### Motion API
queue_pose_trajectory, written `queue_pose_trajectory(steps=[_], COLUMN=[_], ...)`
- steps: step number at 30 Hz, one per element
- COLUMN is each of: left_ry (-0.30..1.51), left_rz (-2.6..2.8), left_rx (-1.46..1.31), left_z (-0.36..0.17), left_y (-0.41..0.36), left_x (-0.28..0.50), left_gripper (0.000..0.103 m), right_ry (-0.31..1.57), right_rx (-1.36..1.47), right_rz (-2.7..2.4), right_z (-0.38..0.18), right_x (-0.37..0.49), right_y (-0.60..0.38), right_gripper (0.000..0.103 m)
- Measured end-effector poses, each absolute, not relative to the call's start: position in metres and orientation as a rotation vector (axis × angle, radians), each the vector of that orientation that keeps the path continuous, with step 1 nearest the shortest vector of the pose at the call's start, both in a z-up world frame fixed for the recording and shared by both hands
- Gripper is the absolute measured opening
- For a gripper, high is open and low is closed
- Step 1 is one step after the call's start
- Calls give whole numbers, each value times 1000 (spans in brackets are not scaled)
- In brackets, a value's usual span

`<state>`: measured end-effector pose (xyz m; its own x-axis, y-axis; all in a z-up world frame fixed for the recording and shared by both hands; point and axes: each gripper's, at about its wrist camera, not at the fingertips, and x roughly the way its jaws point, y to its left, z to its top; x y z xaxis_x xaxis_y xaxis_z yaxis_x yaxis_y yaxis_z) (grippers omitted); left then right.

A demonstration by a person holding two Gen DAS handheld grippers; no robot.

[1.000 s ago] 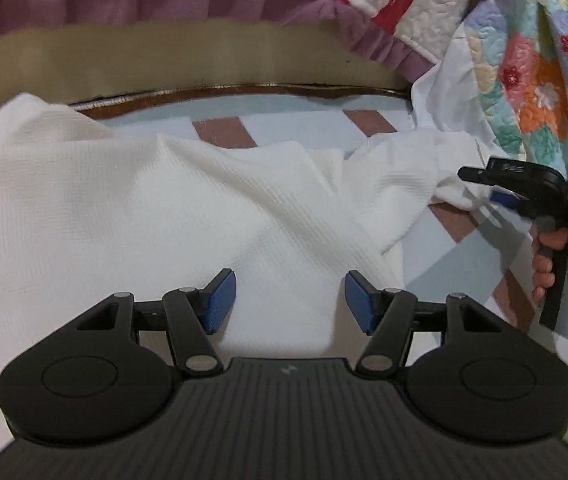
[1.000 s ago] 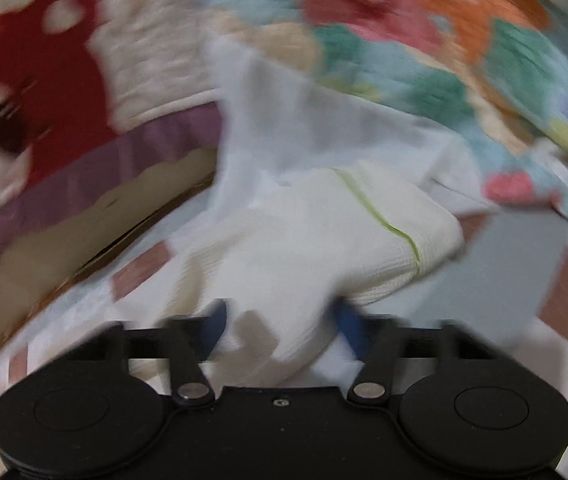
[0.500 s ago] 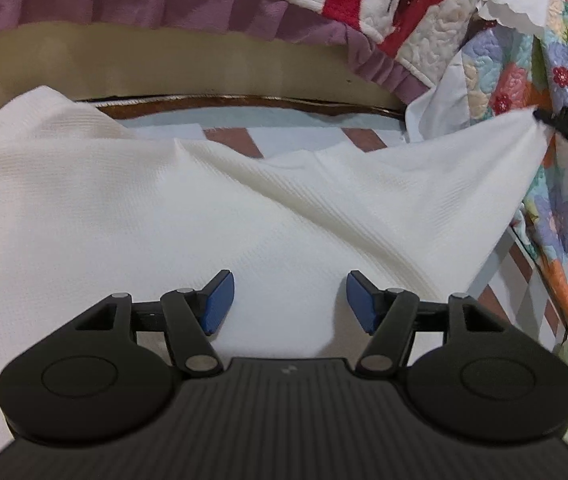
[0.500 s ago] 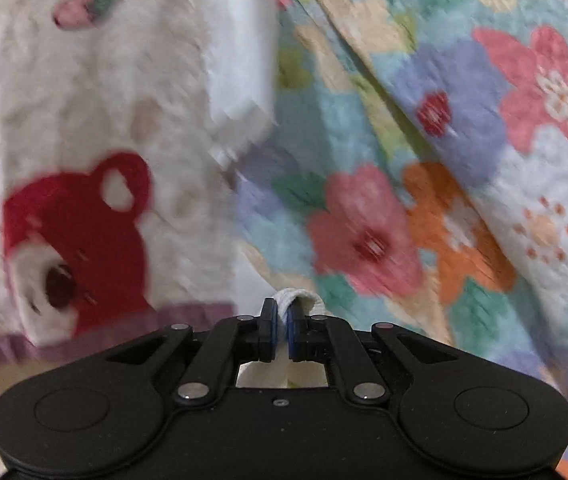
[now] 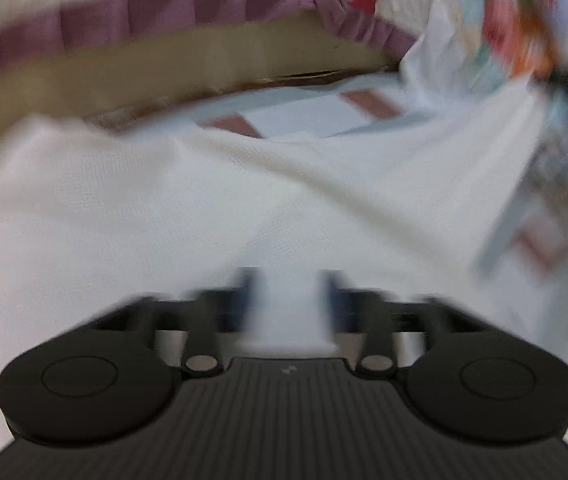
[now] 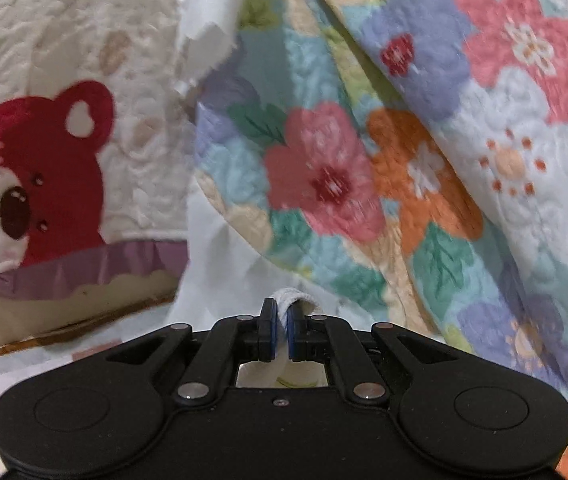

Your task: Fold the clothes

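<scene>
Crowding the right hand-held gripper (image 6: 280, 326), clamped on white cloth (image 6: 290, 296), floral quilt (image 6: 424, 160).

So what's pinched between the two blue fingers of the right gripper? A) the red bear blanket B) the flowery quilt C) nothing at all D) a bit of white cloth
D: in the right wrist view the right gripper has its blue pads pressed onto a small fold of the white garment, which pokes up between them, while the floral quilt and the red bear blanket hang farther back, untouched.
</scene>
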<state>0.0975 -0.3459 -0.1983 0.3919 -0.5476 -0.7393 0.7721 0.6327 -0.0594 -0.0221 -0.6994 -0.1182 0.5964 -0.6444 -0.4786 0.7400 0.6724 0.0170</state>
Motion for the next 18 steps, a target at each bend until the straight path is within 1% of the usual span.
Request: queue_pose_trajectory(steps=[1, 2, 4, 9, 11, 12, 13, 14, 15, 16, 18], left_ry=[775, 779, 805, 865, 883, 878, 873, 872, 887, 910, 941], left_rz=[-857, -863, -860, -662, -653, -658, -662, -663, -671, -681, -703], left_rx=[339, 315, 246, 81, 49, 73, 96, 108, 99, 74, 46], left_z=[-200, -200, -199, -199, -199, -195, -192, -191, -191, -192, -195], left_y=[-343, -337, -320, -245, -223, -220, -217, -216, -214, -214, -214], left_x=[94, 94, 97, 108, 109, 107, 105, 103, 104, 105, 107], left_gripper=[2, 0, 0, 0, 0, 0, 0, 0, 0, 1, 1], right_ry=[492, 523, 609, 663, 641, 630, 616, 544, 472, 399, 288], right_rx=[240, 257, 270, 465, 568, 619, 672, 755, 836, 916, 1027], right_rz=[-808, -805, -824, -866, -869, -870, -870, -853, -834, -816, -840], right_z=[-124, -131, -147, -176, -184, -188, -192, -195, -199, -203, -210], right_x=[-24, -25, -30, -60, -73, -79, -85, -94, -103, -112, -119], right_y=[-701, -703, -703, -709, -714, -717, -719, -721, -722, -724, -722], right_gripper=[7, 7, 7, 9, 15, 20, 39, 62, 67, 70, 70])
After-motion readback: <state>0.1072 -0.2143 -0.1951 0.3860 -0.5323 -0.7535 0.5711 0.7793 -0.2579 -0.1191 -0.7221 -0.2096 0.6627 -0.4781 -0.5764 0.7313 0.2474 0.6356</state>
